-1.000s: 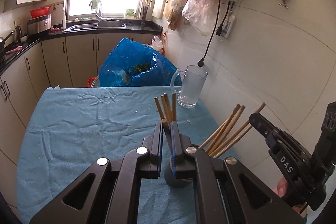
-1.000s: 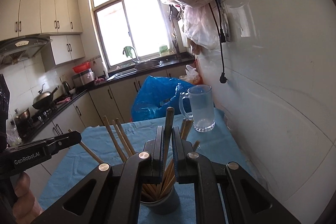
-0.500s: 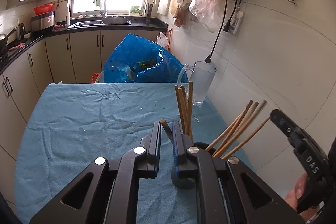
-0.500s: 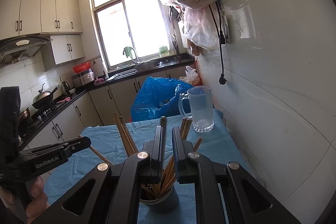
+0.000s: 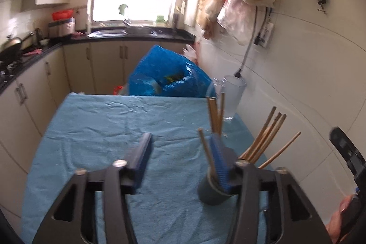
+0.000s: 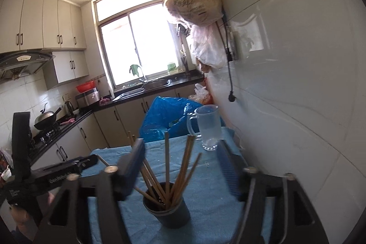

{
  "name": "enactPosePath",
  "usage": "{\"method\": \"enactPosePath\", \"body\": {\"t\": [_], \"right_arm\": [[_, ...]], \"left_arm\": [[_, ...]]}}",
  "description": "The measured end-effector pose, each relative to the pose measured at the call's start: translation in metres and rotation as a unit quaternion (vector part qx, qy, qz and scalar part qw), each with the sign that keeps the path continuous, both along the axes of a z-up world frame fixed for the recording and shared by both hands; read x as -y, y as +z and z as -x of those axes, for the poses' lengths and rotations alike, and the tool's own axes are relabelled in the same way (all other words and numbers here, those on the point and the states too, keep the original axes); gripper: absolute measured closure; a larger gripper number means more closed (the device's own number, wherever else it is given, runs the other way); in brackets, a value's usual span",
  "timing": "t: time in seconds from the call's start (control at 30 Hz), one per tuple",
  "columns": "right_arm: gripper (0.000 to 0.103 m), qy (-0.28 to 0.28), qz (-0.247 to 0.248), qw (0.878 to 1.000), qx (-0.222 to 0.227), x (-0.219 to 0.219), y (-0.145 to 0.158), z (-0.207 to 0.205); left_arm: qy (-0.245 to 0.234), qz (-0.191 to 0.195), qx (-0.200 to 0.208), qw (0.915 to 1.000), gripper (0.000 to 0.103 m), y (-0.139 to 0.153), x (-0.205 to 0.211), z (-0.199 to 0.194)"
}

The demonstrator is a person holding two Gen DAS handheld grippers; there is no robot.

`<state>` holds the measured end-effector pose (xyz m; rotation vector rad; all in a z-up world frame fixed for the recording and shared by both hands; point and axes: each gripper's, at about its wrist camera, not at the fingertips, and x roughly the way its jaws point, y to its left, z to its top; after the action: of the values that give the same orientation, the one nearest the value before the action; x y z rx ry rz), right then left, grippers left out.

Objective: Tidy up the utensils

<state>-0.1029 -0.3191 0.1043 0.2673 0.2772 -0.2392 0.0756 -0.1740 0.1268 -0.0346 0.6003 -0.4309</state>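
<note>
**Me:** Both of my hand-held grippers have let go since half a second ago. Then each was pinched on a chopstick; now the left hand-held gripper (image 5: 180,152) is spread wide with nothing between its fingers, and the right hand-held gripper (image 6: 180,166) is spread wide and bare too.

**You:** Where did the sticks end up?

**Me:** Down in the dark cup (image 6: 167,209) with the rest. The chopsticks (image 6: 169,175) stand fanned out in it, leaning on its rim, on the blue cloth over the table (image 5: 109,129). From the left wrist the cup (image 5: 213,189) sits just behind my right-side finger.

**You:** So how much is left?

**Me:** Little, I'd judge. I see no loose stick on the cloth in either view, though my own fingers hide part of the near table. The glass mug (image 6: 209,127) stands well apart near the wall, past the cup, with a blue bag (image 5: 167,74) beyond the table's far edge. If nothing lies out of sight, gathering is done and only backing away remains
</note>
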Motion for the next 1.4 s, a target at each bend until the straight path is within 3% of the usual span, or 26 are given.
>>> {"method": "enactPosePath", "body": {"t": [0.03, 0.2, 0.3, 0.4, 0.67, 1.4], "right_arm": [[0.020, -0.009, 0.004, 1.000, -0.001, -0.002, -0.001, 0.006], [0.010, -0.044, 0.028, 0.998, -0.019, -0.018, -0.017, 0.041], [0.007, -0.046, 0.033, 0.998, -0.026, -0.031, -0.030, 0.063], [0.005, -0.054, 0.030, 0.998, -0.034, -0.042, -0.041, 0.083], [0.002, -0.074, 0.029, 0.996, -0.036, -0.067, -0.050, 0.107], [0.002, -0.055, 0.062, 0.994, -0.065, -0.093, -0.053, 0.086]], "left_arm": [[0.018, 0.000, 0.007, 0.9998, 0.027, 0.001, -0.007, 0.008], [0.076, -0.018, 0.048, 0.9958, 0.009, -0.004, -0.034, 0.060], [0.086, -0.050, 0.068, 0.9927, 0.008, -0.014, -0.047, 0.090], [0.085, -0.071, 0.057, 0.9922, 0.008, -0.025, -0.060, 0.110], [0.079, -0.071, 0.018, 0.9942, 0.008, -0.051, -0.083, 0.146], [0.063, -0.078, -0.006, 0.9950, 0.008, -0.066, -0.082, 0.140]]}}
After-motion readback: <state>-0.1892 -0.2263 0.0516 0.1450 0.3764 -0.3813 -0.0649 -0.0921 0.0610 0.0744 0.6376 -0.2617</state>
